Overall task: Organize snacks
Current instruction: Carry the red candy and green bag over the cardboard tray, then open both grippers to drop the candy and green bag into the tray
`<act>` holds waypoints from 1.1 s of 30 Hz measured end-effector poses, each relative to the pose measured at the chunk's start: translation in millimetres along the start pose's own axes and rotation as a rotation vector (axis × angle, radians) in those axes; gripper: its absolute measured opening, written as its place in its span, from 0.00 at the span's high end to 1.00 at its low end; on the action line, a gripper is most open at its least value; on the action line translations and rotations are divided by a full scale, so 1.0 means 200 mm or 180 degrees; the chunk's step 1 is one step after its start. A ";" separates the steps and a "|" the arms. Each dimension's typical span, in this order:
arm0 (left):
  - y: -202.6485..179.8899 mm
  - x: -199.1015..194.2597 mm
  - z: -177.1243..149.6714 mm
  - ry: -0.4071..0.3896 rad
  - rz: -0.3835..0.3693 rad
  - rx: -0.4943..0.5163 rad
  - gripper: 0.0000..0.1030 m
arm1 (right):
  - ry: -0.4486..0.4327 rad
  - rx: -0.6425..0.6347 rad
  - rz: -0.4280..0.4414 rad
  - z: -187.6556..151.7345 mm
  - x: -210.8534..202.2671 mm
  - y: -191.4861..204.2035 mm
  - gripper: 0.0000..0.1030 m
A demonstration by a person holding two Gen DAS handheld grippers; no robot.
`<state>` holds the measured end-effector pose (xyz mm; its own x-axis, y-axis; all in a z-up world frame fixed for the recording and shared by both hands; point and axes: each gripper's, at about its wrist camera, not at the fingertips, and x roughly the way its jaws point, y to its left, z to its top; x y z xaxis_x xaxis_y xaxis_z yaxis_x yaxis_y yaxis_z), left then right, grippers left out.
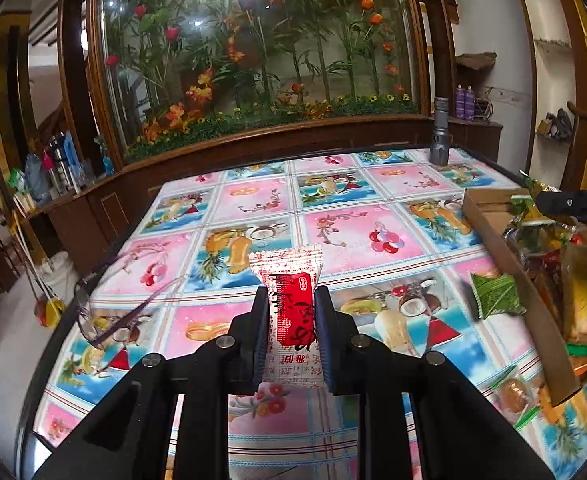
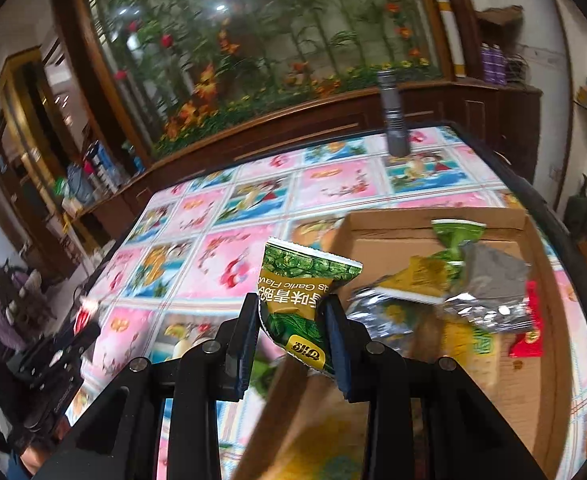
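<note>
The left gripper is clamping a red-and-white snack packet above the patterned tablecloth. The right gripper is pinching a green pea packet just beside the cardboard box, which is holding more wrapped snacks.

The green packet is showing "Garlic Flav", upside down, beside Chinese characters; the red packet is bearing Chinese script only.

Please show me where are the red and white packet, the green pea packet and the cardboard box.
red and white packet [image 1: 291, 280], left wrist view, red label.
green pea packet [image 2: 297, 300], right wrist view, packet's middle.
cardboard box [image 2: 389, 246], right wrist view, bare floor.
</note>
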<state>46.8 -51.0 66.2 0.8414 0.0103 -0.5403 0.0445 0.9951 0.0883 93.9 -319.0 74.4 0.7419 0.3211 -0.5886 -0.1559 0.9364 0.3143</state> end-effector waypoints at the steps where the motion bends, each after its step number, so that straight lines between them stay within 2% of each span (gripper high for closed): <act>1: 0.00 0.00 0.00 0.0013 -0.0041 -0.0030 0.80 | -0.0018 0.0057 -0.0020 0.01 -0.01 -0.03 0.66; 8: -0.10 -0.03 0.04 0.0009 -0.0386 -0.0106 0.80 | -0.0151 0.0535 -0.0112 0.08 -0.08 -0.28 0.66; 13: -0.27 -0.07 0.12 0.0043 -0.0907 -0.0175 0.80 | -0.0213 0.0729 -0.0159 0.10 -0.13 -0.38 0.66; 21: -0.72 -0.11 0.17 0.0218 -0.1733 -0.0030 0.80 | -0.0019 0.0952 -0.0336 0.10 -0.11 -0.50 0.66; 28: -1.00 -0.08 0.12 0.0431 -0.2136 0.0139 0.80 | -0.0015 0.1147 -0.0420 0.09 -0.14 -0.61 0.66; 33: -1.10 -0.08 0.06 0.0516 -0.2226 0.0324 0.80 | 0.0113 0.1172 -0.0353 0.08 -0.11 -0.63 0.66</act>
<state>30.4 -271.6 66.3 0.5078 -0.6029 -0.6154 0.5996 0.7602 -0.2500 106.9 -445.7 59.8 0.7171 0.2314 -0.6575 0.1735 0.8543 0.4899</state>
